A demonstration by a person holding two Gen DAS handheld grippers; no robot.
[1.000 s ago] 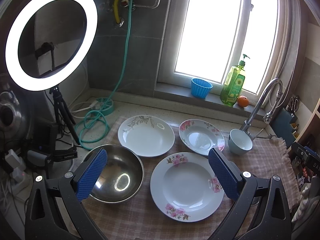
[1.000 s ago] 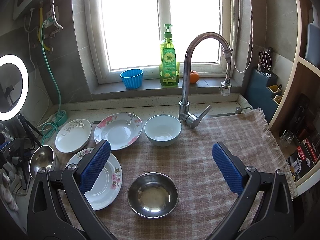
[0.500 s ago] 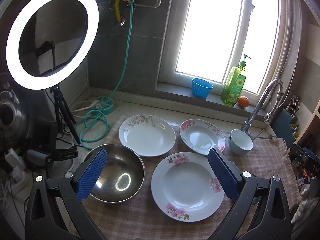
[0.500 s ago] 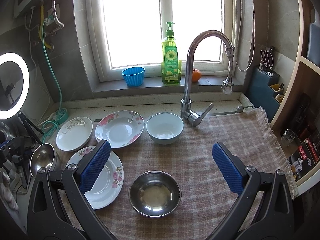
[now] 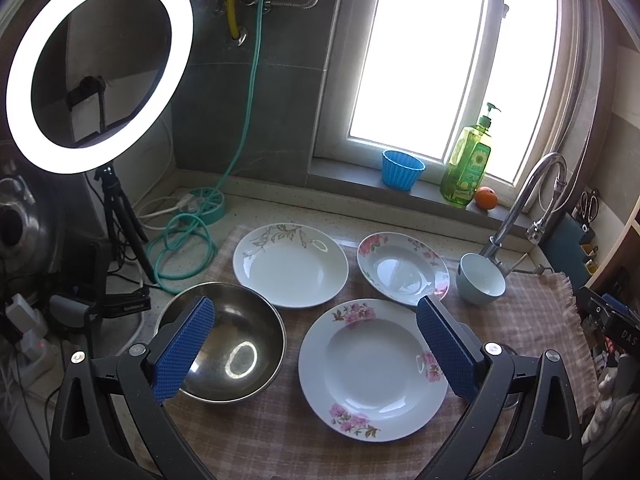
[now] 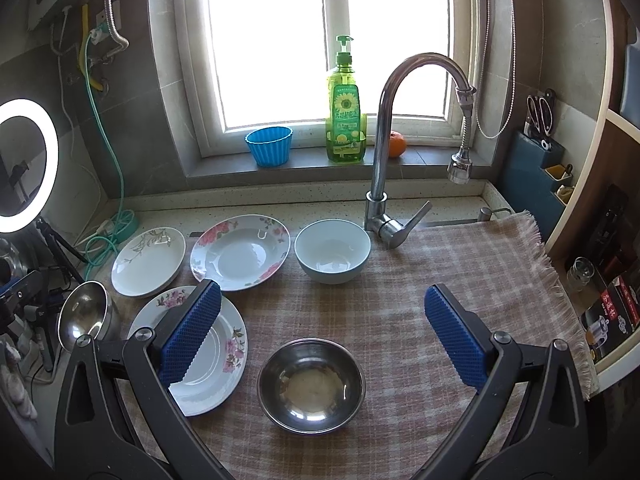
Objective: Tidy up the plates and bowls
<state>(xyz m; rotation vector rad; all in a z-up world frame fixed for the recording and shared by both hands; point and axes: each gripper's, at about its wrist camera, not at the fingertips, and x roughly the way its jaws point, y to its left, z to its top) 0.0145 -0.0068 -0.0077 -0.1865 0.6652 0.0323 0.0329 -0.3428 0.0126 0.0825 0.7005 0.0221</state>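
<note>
Checked cloth [image 6: 460,264] covers the table, carrying three plates, two steel bowls and one pale blue bowl [image 6: 333,250]. Left gripper [image 5: 316,344] and right gripper [image 6: 322,332] hover wide open, empty.

Home kitchen; faucet [image 6: 400,128]; dish soap [image 6: 345,116]; plates [image 5: 372,368]

The large steel bowl [image 5: 224,344] under the left gripper's [image 5: 316,350] left pad is polished metal that mirrors the ring light; the small steel bowl [image 6: 311,386] between the right gripper's [image 6: 322,338] pads looks duller and brushed. The flowered plate [image 5: 372,368] ahead is glossy glazed ceramic, as is the pale bowl [image 6: 333,250]. The checked cloth [image 6: 460,264] beneath is matt and woven, with a frayed fringe. Both grippers' pads [image 6: 456,340] are blue, dimpled rubber on matt black plastic arms. The faucet [image 6: 400,128] is shiny chrome.
</note>
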